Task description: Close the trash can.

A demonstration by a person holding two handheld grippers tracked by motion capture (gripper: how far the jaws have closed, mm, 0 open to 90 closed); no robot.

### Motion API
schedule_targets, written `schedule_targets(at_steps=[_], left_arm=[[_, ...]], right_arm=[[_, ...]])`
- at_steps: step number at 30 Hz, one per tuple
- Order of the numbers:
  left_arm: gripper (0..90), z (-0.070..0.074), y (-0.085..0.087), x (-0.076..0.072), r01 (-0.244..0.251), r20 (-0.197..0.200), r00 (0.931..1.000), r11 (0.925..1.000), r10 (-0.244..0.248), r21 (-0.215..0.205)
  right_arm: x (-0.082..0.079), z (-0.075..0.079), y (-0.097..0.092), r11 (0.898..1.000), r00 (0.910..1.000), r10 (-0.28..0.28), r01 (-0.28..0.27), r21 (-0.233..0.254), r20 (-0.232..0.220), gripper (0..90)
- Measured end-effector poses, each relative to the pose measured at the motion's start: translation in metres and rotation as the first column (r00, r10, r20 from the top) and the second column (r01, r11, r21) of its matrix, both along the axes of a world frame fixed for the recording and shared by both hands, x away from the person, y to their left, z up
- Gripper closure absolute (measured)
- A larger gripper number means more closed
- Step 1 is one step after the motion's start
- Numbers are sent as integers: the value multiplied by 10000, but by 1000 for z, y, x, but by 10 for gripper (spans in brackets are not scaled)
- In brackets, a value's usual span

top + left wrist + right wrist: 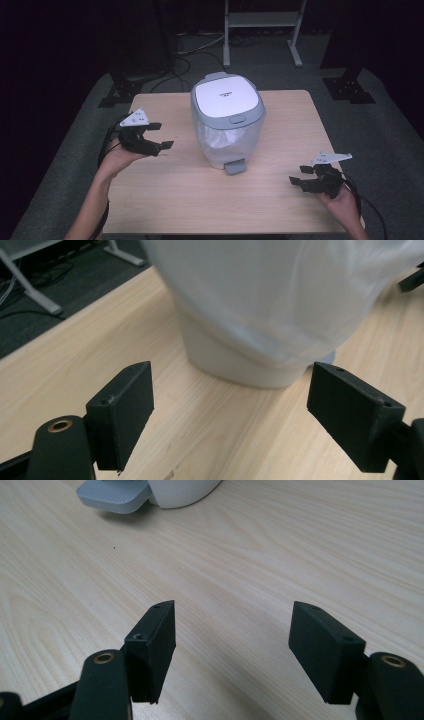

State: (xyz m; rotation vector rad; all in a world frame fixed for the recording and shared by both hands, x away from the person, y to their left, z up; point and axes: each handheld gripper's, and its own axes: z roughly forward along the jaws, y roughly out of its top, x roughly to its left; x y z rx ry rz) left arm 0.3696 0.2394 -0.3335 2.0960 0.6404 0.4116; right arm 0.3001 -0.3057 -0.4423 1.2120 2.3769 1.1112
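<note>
Well, the left gripper, jaws wide and empty at centre-left, should approach the pedal bin squarely, gently.

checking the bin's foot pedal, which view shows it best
The right gripper view: the grey ribbed pedal is close and sharp. The high view shows it small at the bin's base. In the left gripper view it's barely a sliver behind the blurred bin.

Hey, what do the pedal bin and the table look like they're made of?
Pedal bin: apparently plastic, with a smooth white lid, a grey rim and pedal, and a translucent body with a crinkled liner showing through. Table: pale wood or wood-look laminate, matte, with visible grain lines; which one is unclear.
</note>
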Motion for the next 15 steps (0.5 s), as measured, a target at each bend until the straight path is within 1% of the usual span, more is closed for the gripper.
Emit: schedule_targets(at_steps=[1,3,5,6,7,9,10,13,15], left_arm=[[177,-4,3,0,-52,-47,10000,10000,52,-40],[177,-11,6,-2,-250,-41,9997,9997,250,12],[177,-21,10,-5,-337,-106,9994,9994,337,-21],[176,-24,11,-6,-400,-93,9992,9992,399,-43],[176,-24,11,-6,-400,-93,9992,9992,399,-43],[166,-35,14,-8,-540,-146,9984,9985,541,28],[151,-43,16,-10,-651,-185,9977,9979,652,52],[151,-51,19,-13,-699,-266,9972,9976,699,0],[151,-57,22,-17,-806,-231,9965,9967,806,42]], right_arm=[[0,0,-1,10000,10000,-32,32,36,-2,342],[0,1,-1,10000,10000,-80,80,59,22,342],[-1,0,-1,9999,10000,-86,86,54,12,342],[-1,0,-1,10000,10000,-74,74,41,11,342],[-1,0,-1,10000,10000,-50,50,16,12,342],[-1,-1,0,10000,10000,-43,43,24,-27,342],[0,-2,1,10000,10000,-14,14,18,-34,343],[0,-2,3,10000,10000,24,-24,9,-55,342],[0,-2,4,10000,10000,48,-48,-22,-72,342]])
